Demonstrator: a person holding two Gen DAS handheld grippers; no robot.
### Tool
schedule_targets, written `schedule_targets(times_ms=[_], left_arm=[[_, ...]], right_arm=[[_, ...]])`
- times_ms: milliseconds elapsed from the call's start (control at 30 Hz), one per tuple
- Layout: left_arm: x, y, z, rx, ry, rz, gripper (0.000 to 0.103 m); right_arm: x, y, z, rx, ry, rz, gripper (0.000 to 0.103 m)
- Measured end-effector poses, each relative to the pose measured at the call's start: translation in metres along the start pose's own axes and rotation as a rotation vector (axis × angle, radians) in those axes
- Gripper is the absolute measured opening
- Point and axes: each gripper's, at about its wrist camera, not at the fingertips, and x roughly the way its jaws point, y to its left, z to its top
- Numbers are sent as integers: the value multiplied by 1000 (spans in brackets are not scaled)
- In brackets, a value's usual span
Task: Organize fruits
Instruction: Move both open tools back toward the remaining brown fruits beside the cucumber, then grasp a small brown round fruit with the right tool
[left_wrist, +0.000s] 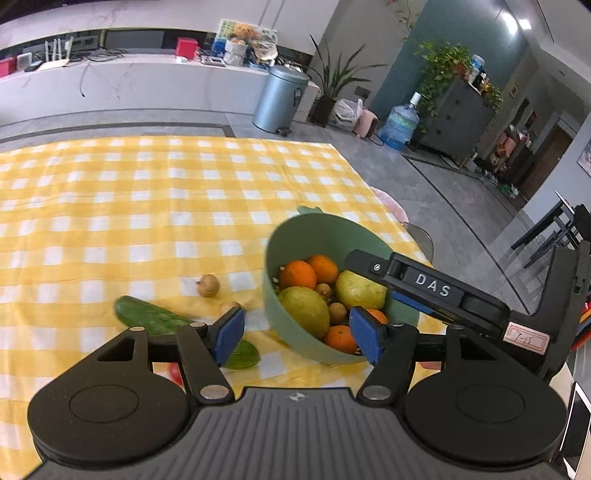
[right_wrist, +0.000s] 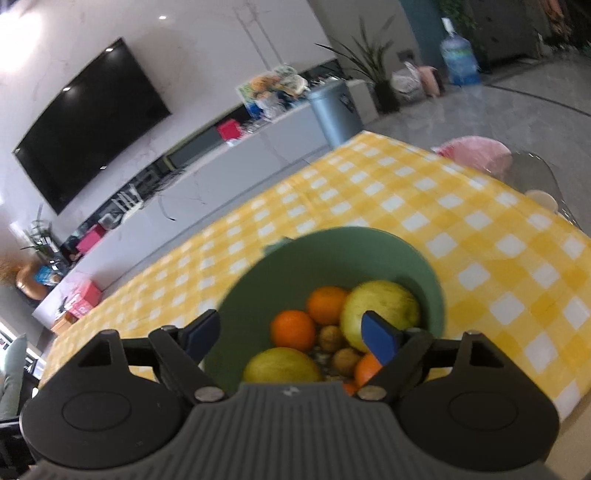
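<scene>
A round green plastic bowl (left_wrist: 295, 236) sits on the worktop, which wears a yellow and white checked cloth (left_wrist: 147, 206). In the left wrist view the bowl is in the lower right middle of the frame. It holds round orange fruits (left_wrist: 297, 274), two big yellow-green fruits (left_wrist: 304, 310) and a few small brown round fruits (left_wrist: 337, 312).

The left gripper (left_wrist: 297, 332) is at the bottom of that view. Its jaws are spread wide with nothing between the blue pads (left_wrist: 231, 334). The near side of the bowl shows in the gap between them, lower down and not touched. One pad is in front of the bowl's fruit at the right.

A long dark green cucumber (left_wrist: 155, 317) lies on the cloth at the lower left, partly hidden behind the left pad. A small brown round fruit (left_wrist: 208, 285) lies on the cloth just above it, near the bowl but apart from it. Another small brown one (left_wrist: 229, 305) peeks out just over the left pad.

In the right wrist view the right gripper (right_wrist: 291, 334) is at the bottom of the frame. Its jaws are spread too and hold nothing. The green bowl (right_wrist: 332, 243) is right between them in the middle of the frame, with an orange fruit (right_wrist: 292, 329) and a big yellow-green fruit (right_wrist: 382, 306) showing in the gap. The picture is a bit blurry.

The right gripper's black body (left_wrist: 443, 291) also reaches into the left view from the right, over the bowl's edge.
</scene>
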Motion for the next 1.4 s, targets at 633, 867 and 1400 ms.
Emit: schedule_targets(times_ms=[633,867,1400], left_arm=[[-30,120,-16,-280,-70,174,77],[-11,142,-29,-290,-41,122,77],[-6,161,-35,-326,-103,88,77]], right_arm=[[20,84,-28,-150,126,222,46],[47,109,-48,-168,199,155,19],[101,103,-70,136,126,-240,33]])
